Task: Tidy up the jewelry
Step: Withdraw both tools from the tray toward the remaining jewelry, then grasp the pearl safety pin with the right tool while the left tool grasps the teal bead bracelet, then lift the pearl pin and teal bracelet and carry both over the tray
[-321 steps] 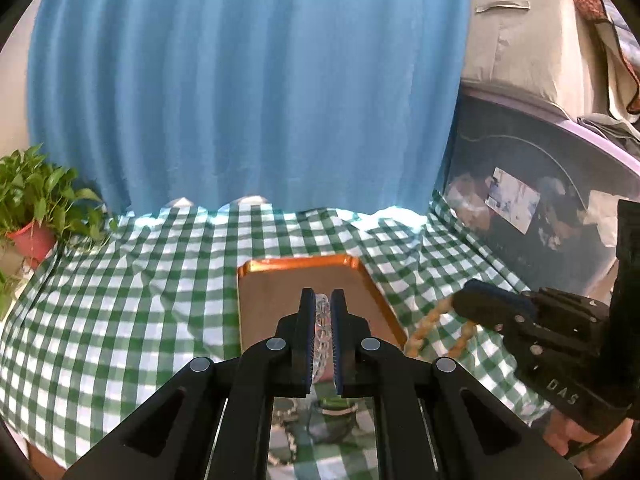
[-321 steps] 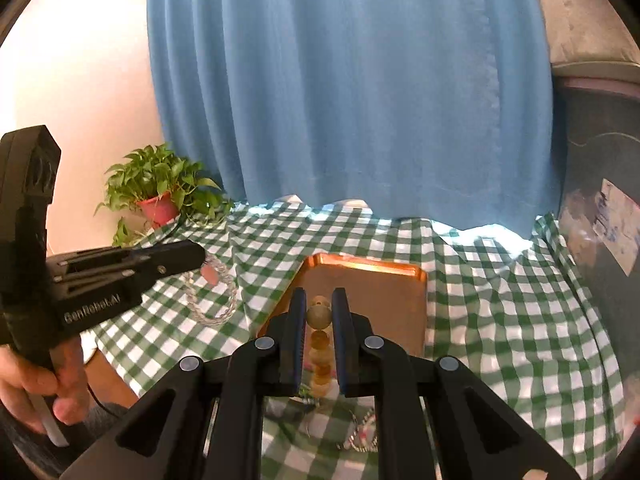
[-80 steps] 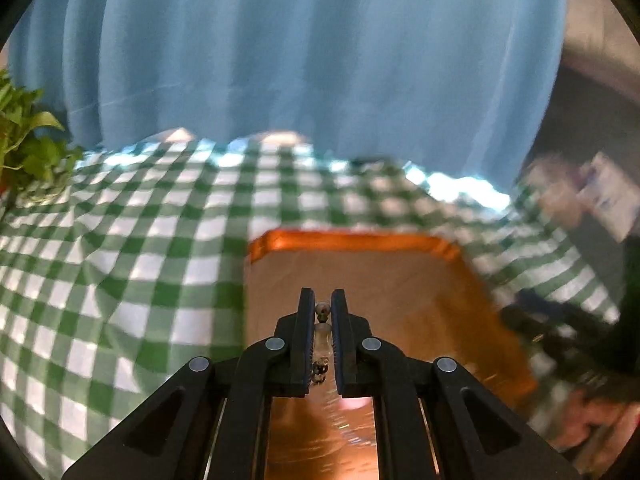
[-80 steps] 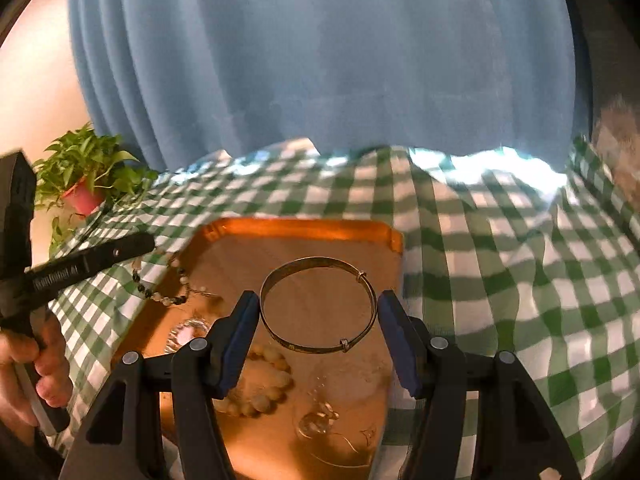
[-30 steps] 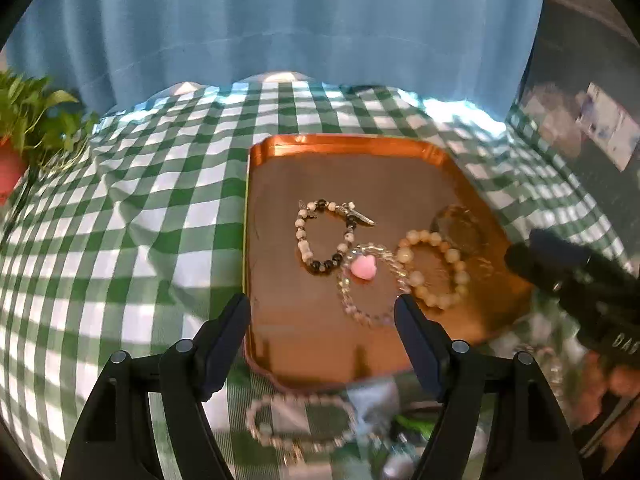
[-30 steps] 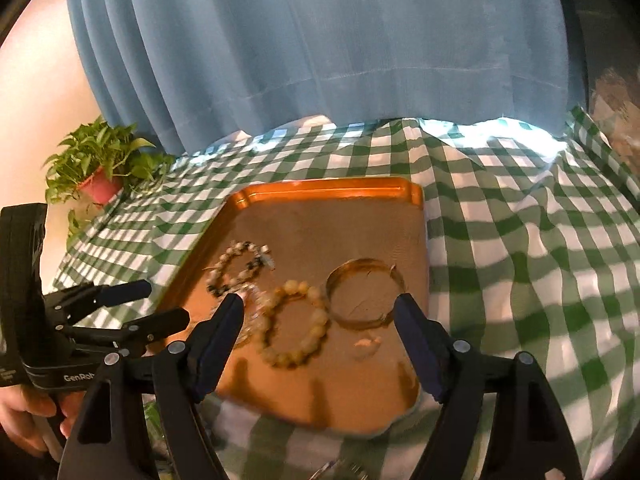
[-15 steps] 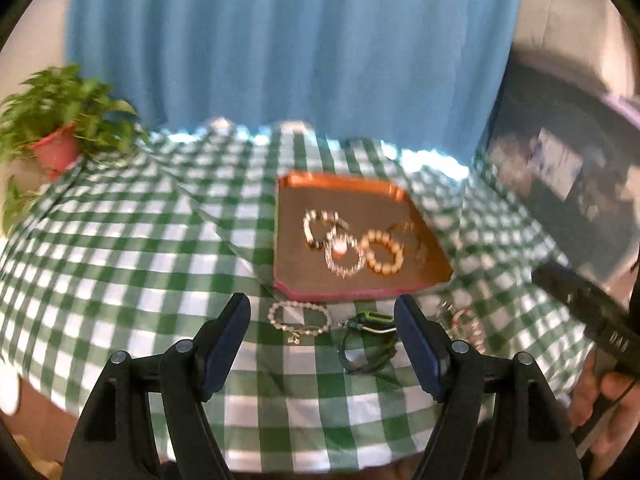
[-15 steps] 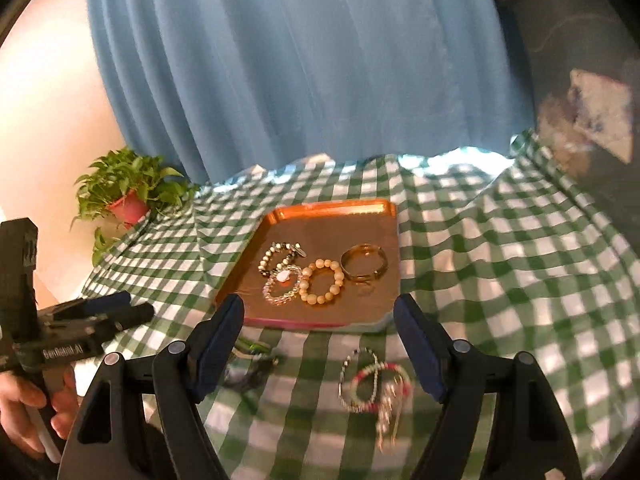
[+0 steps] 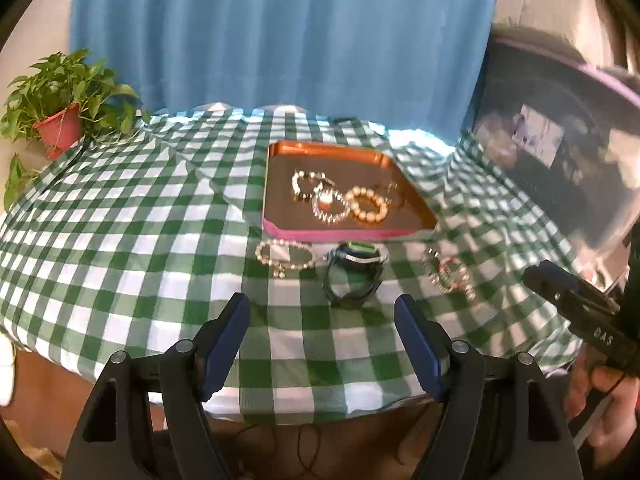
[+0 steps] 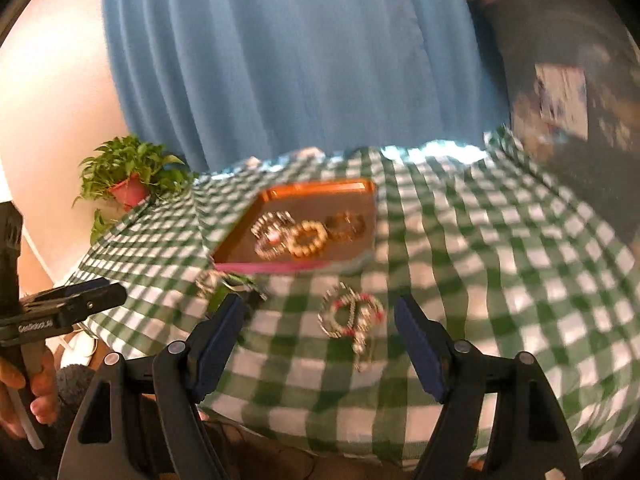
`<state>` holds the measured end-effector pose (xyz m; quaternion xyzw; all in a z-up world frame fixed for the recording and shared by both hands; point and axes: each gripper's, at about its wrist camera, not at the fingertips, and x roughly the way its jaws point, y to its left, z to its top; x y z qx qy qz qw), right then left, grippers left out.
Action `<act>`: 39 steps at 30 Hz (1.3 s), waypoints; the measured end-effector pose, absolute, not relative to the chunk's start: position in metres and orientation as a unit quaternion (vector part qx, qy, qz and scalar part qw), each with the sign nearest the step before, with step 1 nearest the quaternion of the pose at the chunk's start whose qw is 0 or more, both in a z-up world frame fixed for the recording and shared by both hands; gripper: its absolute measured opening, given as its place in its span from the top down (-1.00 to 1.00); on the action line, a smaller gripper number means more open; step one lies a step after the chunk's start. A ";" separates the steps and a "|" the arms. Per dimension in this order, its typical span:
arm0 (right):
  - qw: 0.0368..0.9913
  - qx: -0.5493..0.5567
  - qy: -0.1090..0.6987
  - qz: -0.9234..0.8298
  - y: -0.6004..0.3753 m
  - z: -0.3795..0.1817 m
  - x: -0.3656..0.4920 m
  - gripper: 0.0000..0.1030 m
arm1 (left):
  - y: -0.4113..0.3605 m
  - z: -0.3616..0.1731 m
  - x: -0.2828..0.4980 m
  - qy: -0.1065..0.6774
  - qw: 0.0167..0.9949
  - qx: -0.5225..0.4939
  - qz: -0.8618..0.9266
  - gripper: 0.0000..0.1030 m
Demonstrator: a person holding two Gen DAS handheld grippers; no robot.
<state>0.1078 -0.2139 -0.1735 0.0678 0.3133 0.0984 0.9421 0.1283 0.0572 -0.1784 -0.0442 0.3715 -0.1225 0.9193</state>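
both wrist cameras look forward and slightly down from off the table's point(image 9: 120, 264) near edge. the left view faces the copper tray point(image 9: 280, 184) from its left, the right view point(image 10: 248, 240) from its right; both share tray, checked cloth and curtain point(image 9: 280, 40).

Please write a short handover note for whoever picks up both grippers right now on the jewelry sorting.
Left gripper: open, empty, held back from the table edge.
Right gripper: open, empty, likewise pulled back.
On the orange tray: a black-and-white bead bracelet, a clear bracelet with a pink charm, a tan bead bracelet and a thin bangle. Those are done.
Left on the checked cloth in front of the tray: a pearl bracelet, a dark cord piece with a green part, and a red-and-silver bundle. I would take the bundle with the right, the pearl one with the left.
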 end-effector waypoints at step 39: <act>0.905 0.014 0.415 0.092 -0.205 -0.253 0.169 0.81 | 0.022 -0.203 0.214 0.386 0.902 0.006 -0.194 0.83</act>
